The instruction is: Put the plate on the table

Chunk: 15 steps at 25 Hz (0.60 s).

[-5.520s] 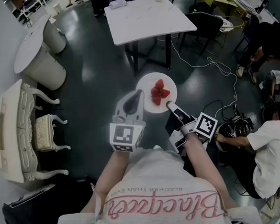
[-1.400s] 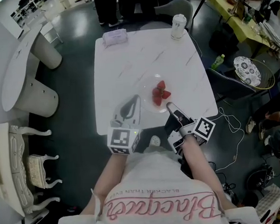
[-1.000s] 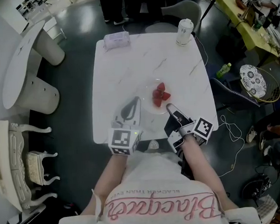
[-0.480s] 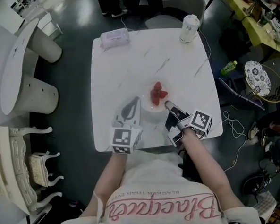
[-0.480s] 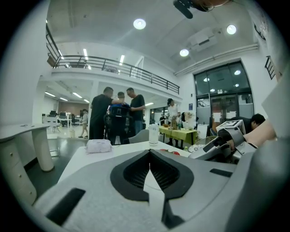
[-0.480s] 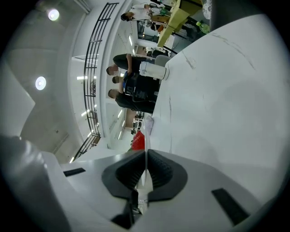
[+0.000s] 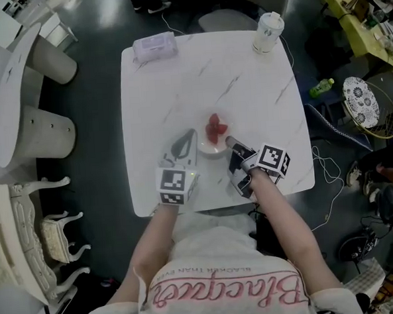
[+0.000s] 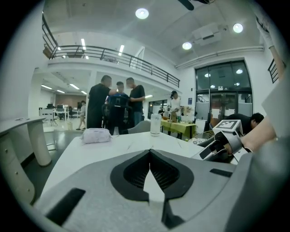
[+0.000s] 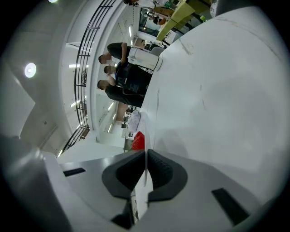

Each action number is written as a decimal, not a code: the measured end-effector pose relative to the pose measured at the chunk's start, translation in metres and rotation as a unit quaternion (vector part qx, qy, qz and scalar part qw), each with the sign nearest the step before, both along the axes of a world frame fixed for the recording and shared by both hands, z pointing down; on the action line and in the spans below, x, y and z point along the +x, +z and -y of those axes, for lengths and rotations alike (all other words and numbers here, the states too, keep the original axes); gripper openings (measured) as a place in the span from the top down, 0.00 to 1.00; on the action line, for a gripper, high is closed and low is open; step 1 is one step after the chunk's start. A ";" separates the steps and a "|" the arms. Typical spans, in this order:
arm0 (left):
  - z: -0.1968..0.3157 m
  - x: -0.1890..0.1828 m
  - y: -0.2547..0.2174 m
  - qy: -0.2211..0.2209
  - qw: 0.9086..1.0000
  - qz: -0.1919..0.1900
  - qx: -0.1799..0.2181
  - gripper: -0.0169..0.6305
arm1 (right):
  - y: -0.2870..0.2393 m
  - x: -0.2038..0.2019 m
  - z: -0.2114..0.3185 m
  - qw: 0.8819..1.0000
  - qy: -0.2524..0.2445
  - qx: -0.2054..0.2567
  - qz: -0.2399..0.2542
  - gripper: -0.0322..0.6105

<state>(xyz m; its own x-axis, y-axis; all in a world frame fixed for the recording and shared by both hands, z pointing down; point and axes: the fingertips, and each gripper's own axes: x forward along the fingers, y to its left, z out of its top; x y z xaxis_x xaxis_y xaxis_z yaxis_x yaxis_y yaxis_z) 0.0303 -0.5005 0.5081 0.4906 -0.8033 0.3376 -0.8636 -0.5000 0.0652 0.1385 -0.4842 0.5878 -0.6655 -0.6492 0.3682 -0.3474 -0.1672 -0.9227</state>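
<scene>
A white plate (image 7: 208,147) with red strawberries (image 7: 214,127) is held over the front half of the white marble table (image 7: 244,70). Whether it touches the tabletop I cannot tell. My left gripper (image 7: 190,134) is shut on the plate's left rim. On the right rim my right gripper (image 7: 229,142) is shut too. In the right gripper view the thin plate edge (image 9: 145,177) runs between the closed jaws of that gripper (image 9: 146,154), with a strawberry (image 9: 138,140) just beyond. The left gripper view has a white wedge pinched in the left gripper (image 8: 149,152).
A tissue pack (image 7: 154,47) lies at the table's far left and a lidded cup (image 7: 268,32) at its far right. A chair (image 7: 241,11) stands behind the table. Several people (image 8: 118,106) stand beyond it. A round white table (image 7: 19,84) is to the left, a patterned basket (image 7: 361,106) to the right.
The plate, held by both grippers throughout, has gone from over the dark floor to over the marble table. In the last half second it moved a little further over the tabletop.
</scene>
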 end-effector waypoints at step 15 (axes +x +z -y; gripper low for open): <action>0.007 -0.012 0.018 -0.013 0.999 -0.020 -0.022 0.97 | 0.030 0.012 0.016 0.979 -0.043 0.020 -0.200 0.93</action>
